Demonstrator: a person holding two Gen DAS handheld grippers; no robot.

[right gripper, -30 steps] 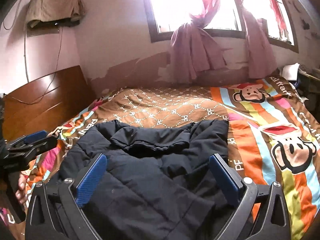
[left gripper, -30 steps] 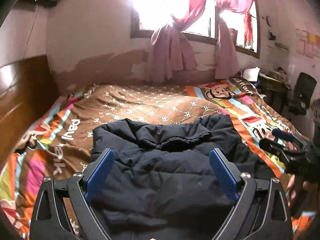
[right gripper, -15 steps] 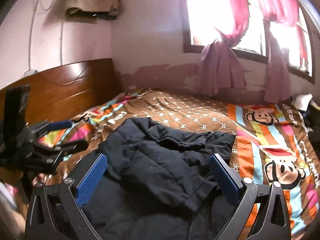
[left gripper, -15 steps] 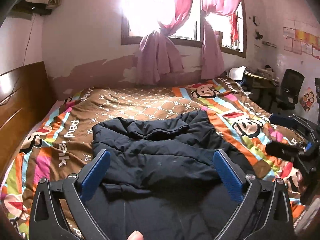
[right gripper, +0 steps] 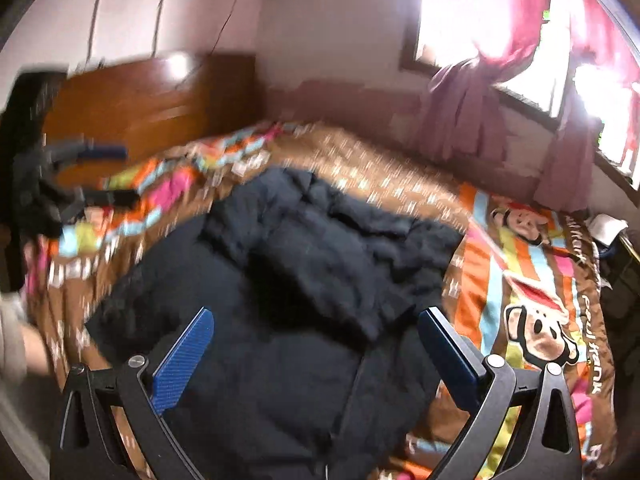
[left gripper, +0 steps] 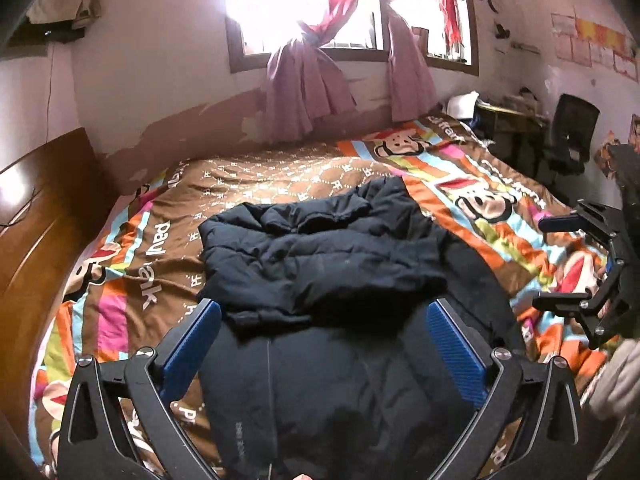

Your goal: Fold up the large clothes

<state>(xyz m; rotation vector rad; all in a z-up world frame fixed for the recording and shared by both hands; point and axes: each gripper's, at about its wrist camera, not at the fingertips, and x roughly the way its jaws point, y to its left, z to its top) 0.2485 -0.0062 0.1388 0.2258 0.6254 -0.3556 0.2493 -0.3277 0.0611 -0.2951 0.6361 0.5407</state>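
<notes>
A dark navy puffer jacket [left gripper: 328, 264] lies on the bed, its upper part folded down over the lower part; it also shows in the right wrist view [right gripper: 304, 280]. My left gripper [left gripper: 324, 344] is open and empty, held above the jacket's near half. It also shows at the left of the right wrist view [right gripper: 96, 172]. My right gripper [right gripper: 316, 344] is open and empty above the jacket's near right side. It also shows at the right edge of the left wrist view [left gripper: 560, 260]. The right wrist view is blurred.
The bed carries a brown and striped cartoon-monkey cover [left gripper: 256, 176]. A wooden headboard [left gripper: 36, 208] stands at the left. A window with pink curtains [left gripper: 308, 80] is behind the bed. A desk and black chair [left gripper: 568, 136] stand at the right.
Both grippers have pulled back and up from the jacket, so more of its near half shows. The right gripper has swung to the left. Both stay open.
</notes>
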